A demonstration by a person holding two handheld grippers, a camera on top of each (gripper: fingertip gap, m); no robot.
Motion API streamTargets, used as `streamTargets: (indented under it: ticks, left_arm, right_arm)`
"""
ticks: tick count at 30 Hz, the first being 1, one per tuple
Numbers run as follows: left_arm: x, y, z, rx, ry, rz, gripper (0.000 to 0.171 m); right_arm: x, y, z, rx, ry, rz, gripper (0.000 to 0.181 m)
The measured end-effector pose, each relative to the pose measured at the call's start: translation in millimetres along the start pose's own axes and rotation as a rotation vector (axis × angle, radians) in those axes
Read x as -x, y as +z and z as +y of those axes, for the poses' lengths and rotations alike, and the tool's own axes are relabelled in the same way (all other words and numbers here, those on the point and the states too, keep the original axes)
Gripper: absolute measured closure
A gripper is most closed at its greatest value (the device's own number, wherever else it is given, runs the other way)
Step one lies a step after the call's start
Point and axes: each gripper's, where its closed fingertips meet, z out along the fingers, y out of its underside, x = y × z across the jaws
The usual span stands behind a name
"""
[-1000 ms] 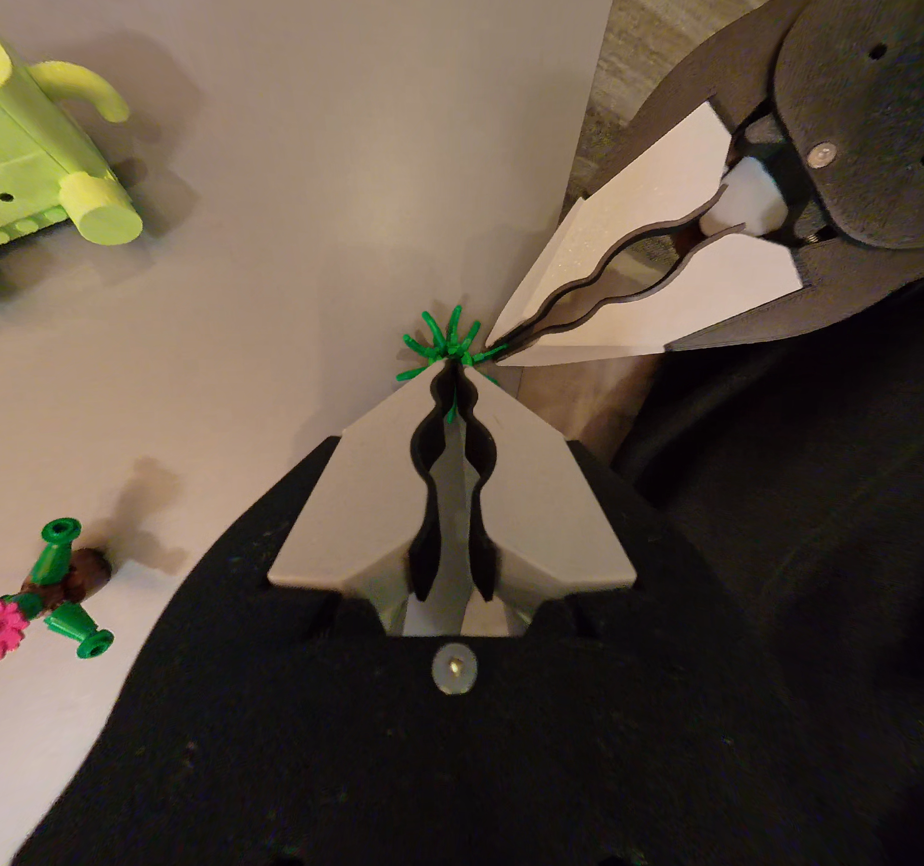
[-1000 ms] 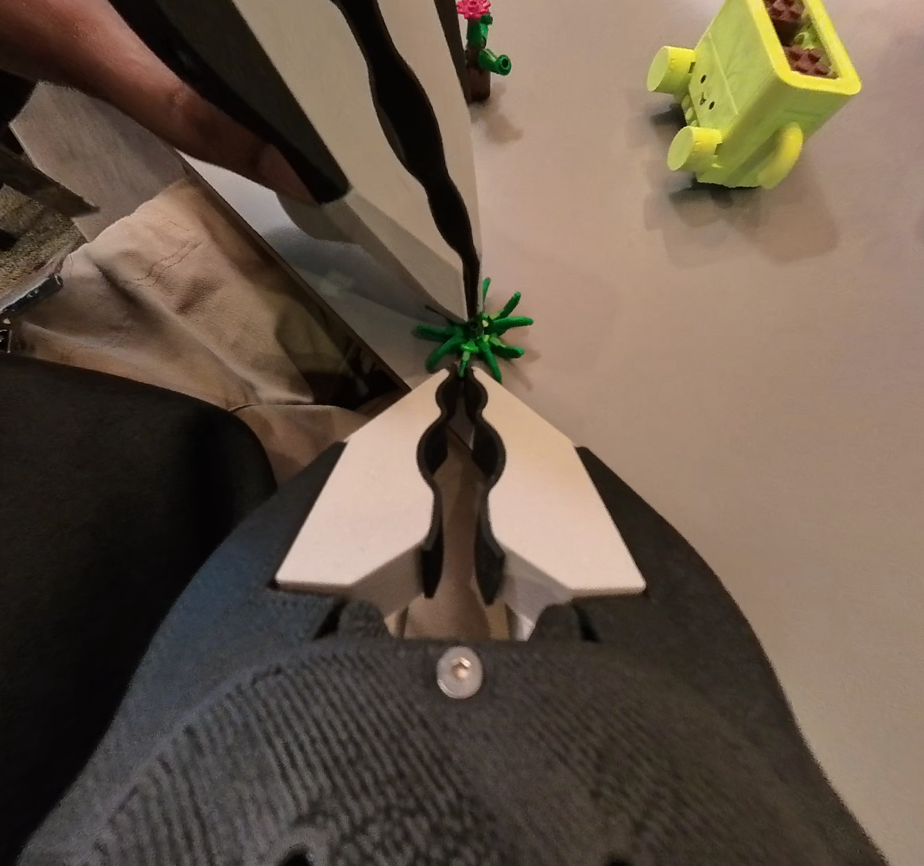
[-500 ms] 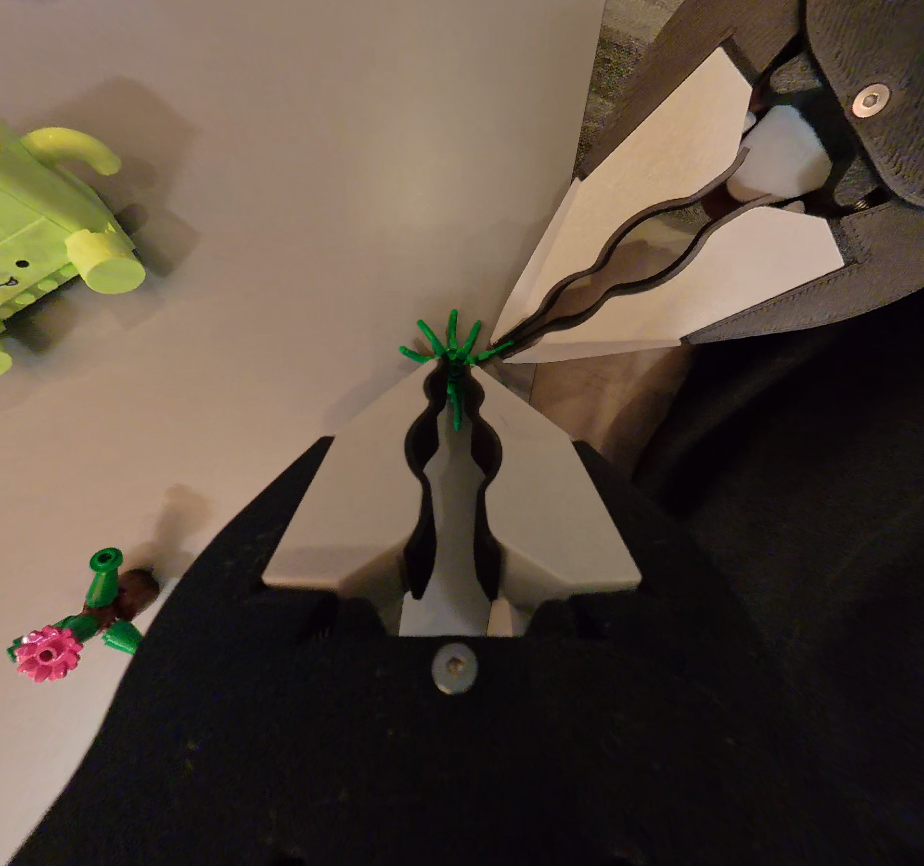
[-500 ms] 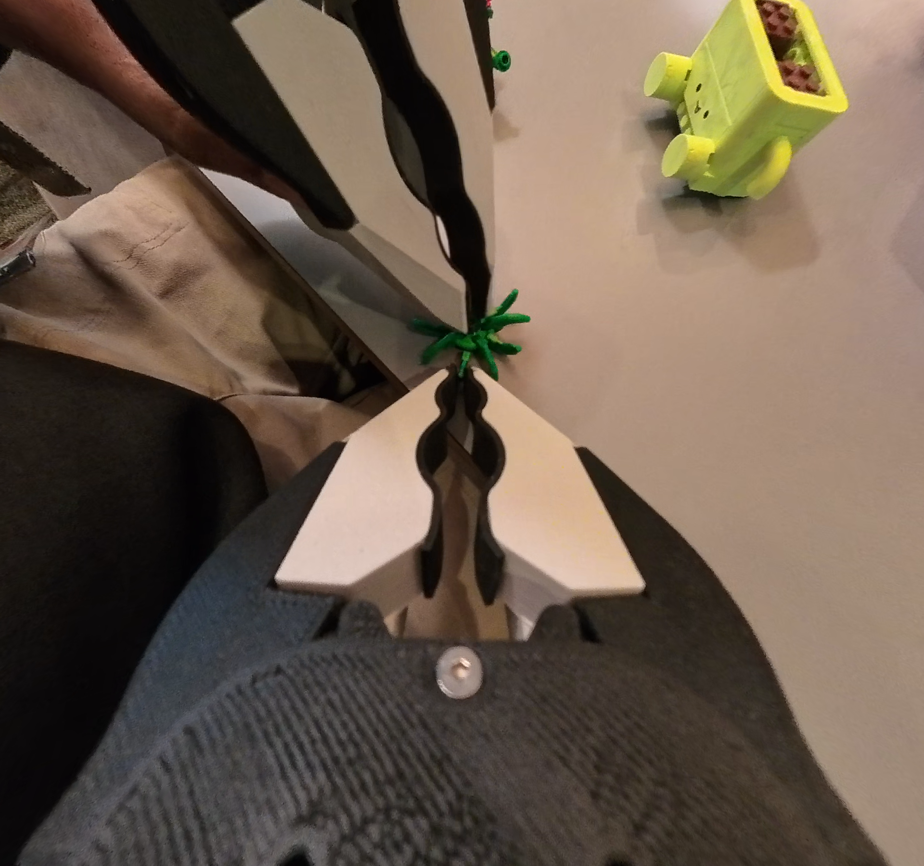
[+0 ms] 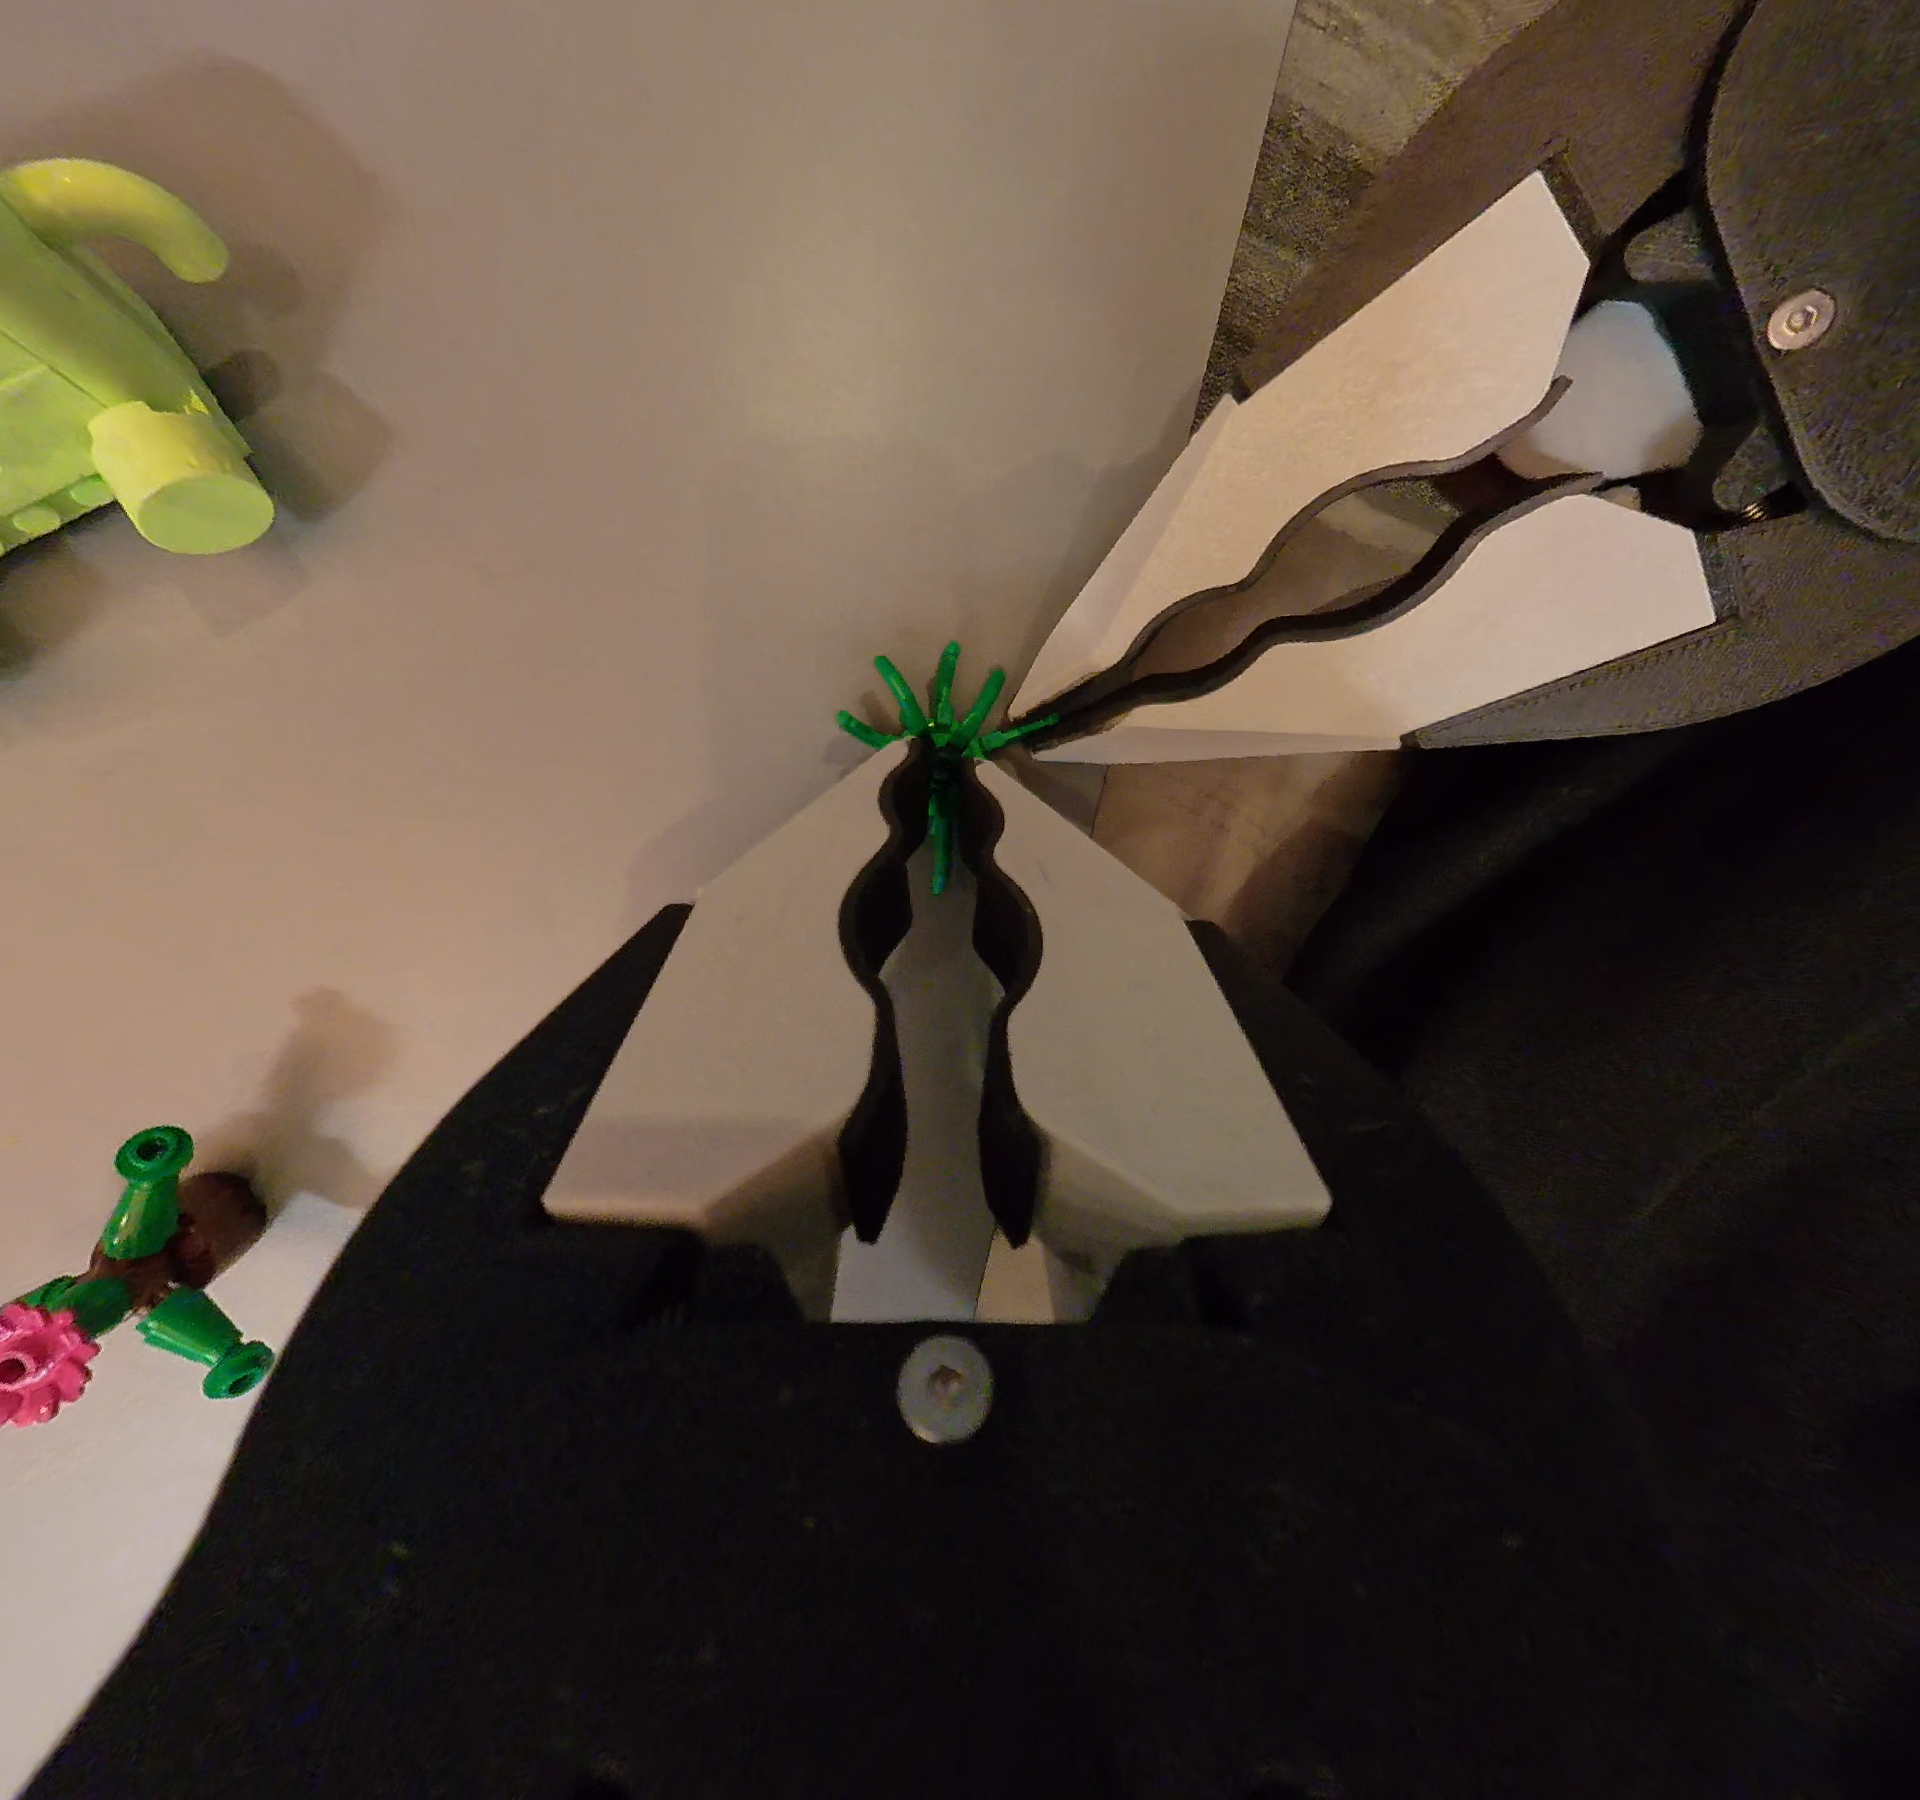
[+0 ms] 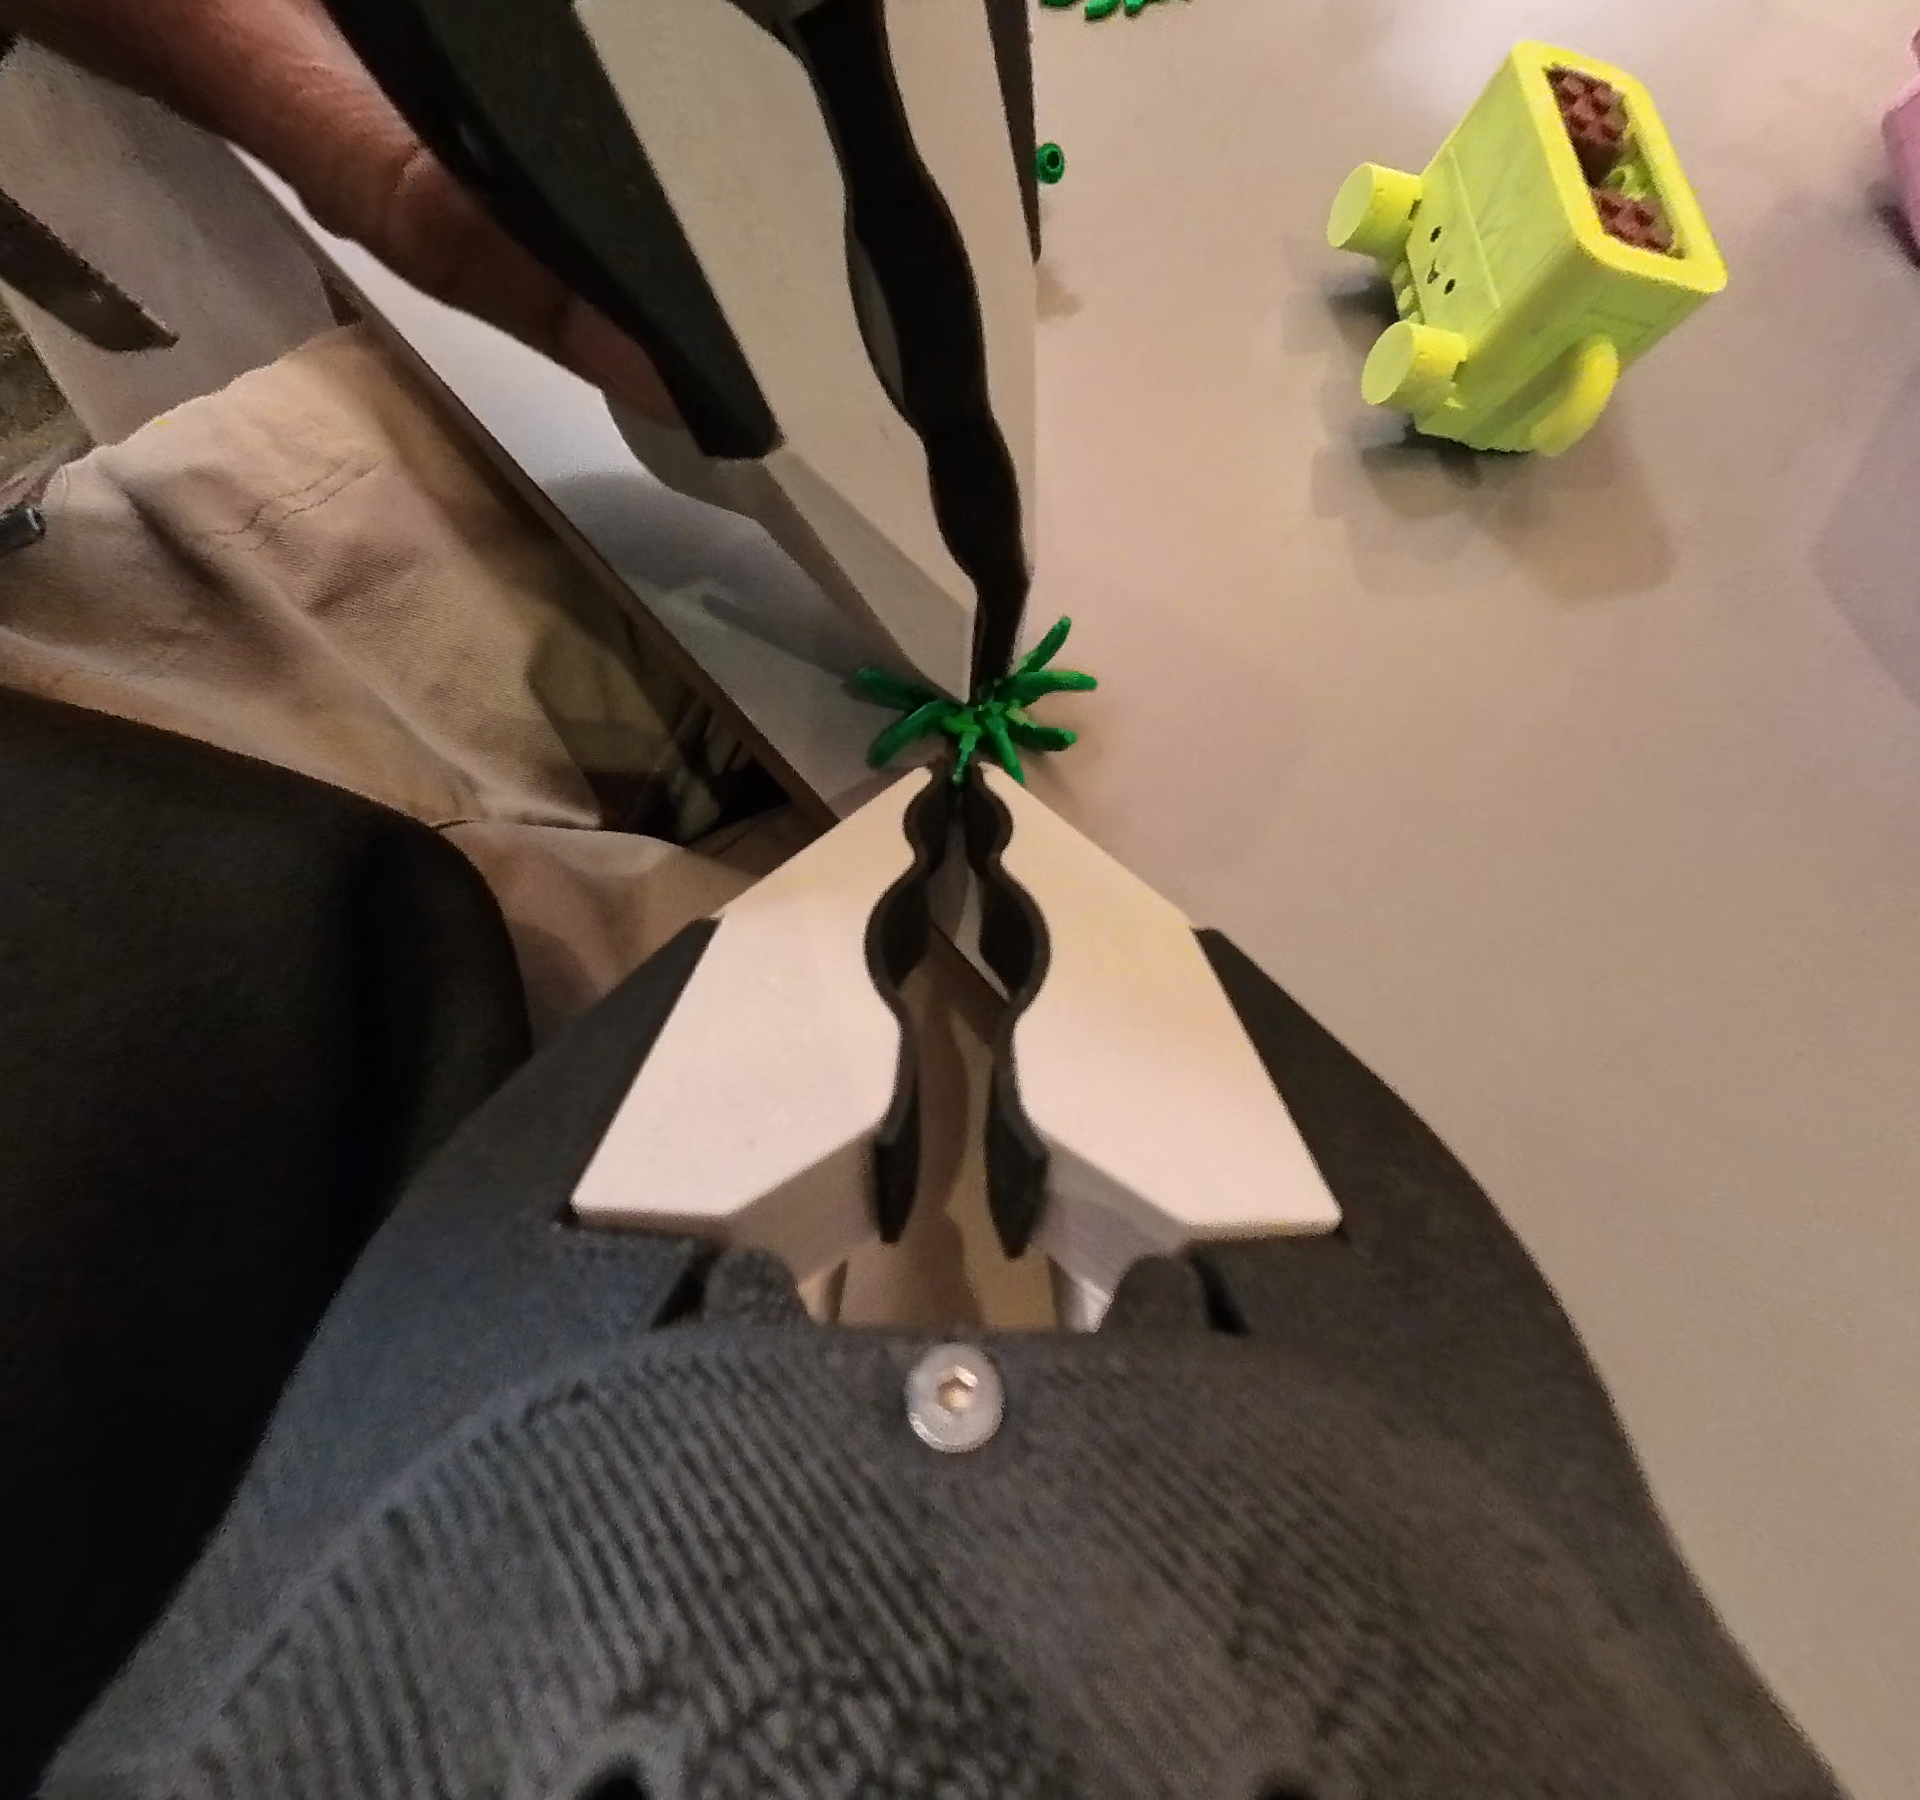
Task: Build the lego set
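We pinch the green sprig between both sets of closed fingers, left gripper and right gripper tip to tip above the counter; twisting could snap or drop it.

Light dim, warm. Soft shadows on desk near yellow-green toy. Edges bend, blur. My fingers sharp.
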Motion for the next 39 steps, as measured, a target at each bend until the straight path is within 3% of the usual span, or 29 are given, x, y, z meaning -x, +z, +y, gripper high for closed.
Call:
streamTargets:
  ticks: [6, 14, 19, 24, 30, 39]
  left_arm:
    - [0, 1, 0, 0.021, -0.009, -0.013, 0.168]
    - [-6, 4, 0, -0.017, -0.067, 0.035, 0.171]
    - [-6, 5, 0, -0.025, -0.062, -0.018, 0.171]
    - [-16, -11, -10, -0.146, -0.108, 0.072, 0.171]
    - [-3, -34, -7, -0.21, -0.106, 0.028, 0.171]
    - [-1, -10, 10, -0.109, 0.004, -0.081, 0.163]
  right_arm:
    - [0, 0, 0, -0.021, -0.019, -0.012, 0.181]
    - [4, -1, 1, 0.003, 0.092, -0.045, 0.18]
    - [4, -1, 2, -0.008, 0.114, -0.037, 0.18]
    - [0, -1, 5, 0.012, 0.067, -0.005, 0.18]
    - [-3, -1, 5, 0.014, 0.05, -0.016, 0.18]
    - [2, -2, 4, -0.006, -0.033, -0.172, 0.18]
